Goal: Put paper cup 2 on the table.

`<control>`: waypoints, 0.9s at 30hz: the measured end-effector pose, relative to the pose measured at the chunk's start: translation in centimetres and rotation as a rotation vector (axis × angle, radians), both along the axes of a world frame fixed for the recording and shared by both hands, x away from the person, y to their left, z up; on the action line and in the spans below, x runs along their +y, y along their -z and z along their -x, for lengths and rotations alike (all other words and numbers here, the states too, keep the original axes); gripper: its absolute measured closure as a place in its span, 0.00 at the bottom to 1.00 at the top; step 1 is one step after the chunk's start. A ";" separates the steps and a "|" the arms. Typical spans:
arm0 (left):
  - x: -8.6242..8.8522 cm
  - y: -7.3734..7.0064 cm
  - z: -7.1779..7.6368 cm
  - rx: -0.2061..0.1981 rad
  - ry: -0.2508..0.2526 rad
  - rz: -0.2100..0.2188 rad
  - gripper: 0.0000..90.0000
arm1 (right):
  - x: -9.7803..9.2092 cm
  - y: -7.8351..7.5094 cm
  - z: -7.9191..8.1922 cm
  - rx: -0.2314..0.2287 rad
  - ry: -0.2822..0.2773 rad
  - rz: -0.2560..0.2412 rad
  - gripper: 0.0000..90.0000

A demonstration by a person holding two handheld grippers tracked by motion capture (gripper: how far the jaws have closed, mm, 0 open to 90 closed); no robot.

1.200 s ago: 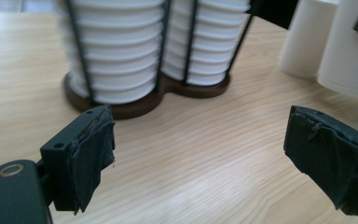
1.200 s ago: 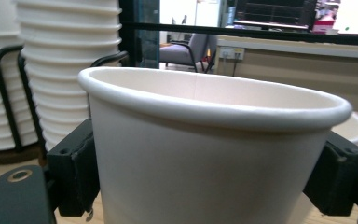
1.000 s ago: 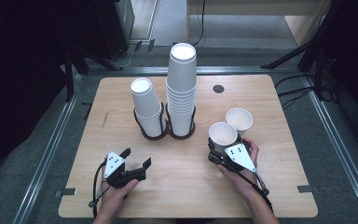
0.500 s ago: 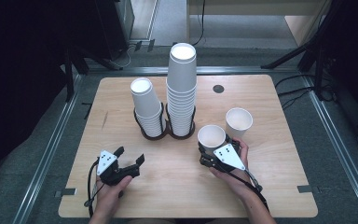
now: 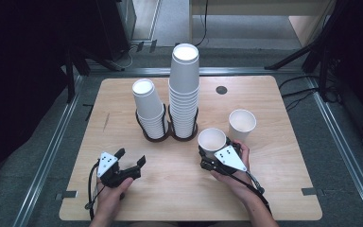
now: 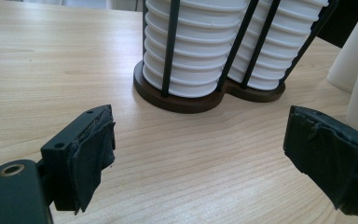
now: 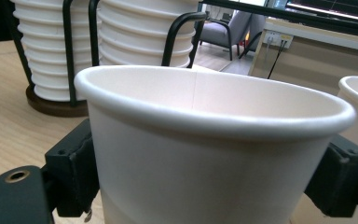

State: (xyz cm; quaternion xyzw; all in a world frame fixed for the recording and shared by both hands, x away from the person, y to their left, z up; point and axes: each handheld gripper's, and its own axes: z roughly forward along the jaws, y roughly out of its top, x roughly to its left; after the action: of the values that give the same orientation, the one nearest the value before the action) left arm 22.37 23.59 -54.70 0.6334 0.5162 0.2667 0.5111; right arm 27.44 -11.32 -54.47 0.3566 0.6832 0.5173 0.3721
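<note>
Right gripper [image 5: 211, 152] grasps 1 white paper cup [image 5: 211, 140] upright near the middle of the table [image 5: 283, 189]; left gripper [image 5: 131, 158] is released and holds nothing.

The held cup stands just beside the dark wooden cup holder [image 5: 170, 136], to its right, with the black jaws pressed on both sides of its wall. A second cup [image 5: 242, 124] stands apart behind it, on the right. The holder carries 2 stacks, a short one [image 5: 149, 109] and a tall one [image 5: 184, 90]. Bare light wood lies open in front of both grippers and along the near edge. The table stands on a grey floor with metal rails [image 5: 47, 156]. No writing can be read on the cups.
</note>
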 end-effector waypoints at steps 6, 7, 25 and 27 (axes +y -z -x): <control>-0.1 0.0 0.0 -0.002 0.003 -0.004 0.10 | -0.1 0.0 0.5 0.006 0.005 0.011 0.14; -0.1 0.0 0.0 -0.002 0.003 -0.003 0.10 | -0.2 0.0 0.6 0.004 0.005 0.012 0.14; -0.3 0.0 0.0 0.002 0.011 -0.011 0.10 | -1.0 0.2 1.6 0.032 -0.004 -0.007 0.13; -0.4 0.0 0.0 0.002 0.011 -0.012 0.10 | -1.2 0.2 1.6 0.031 0.001 -0.013 0.13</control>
State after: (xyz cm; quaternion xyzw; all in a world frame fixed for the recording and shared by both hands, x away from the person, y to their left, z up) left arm 22.39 23.23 -54.71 0.6397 0.5115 0.2664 0.5081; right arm 25.80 -12.51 -54.71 0.3674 0.6853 0.5159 0.3595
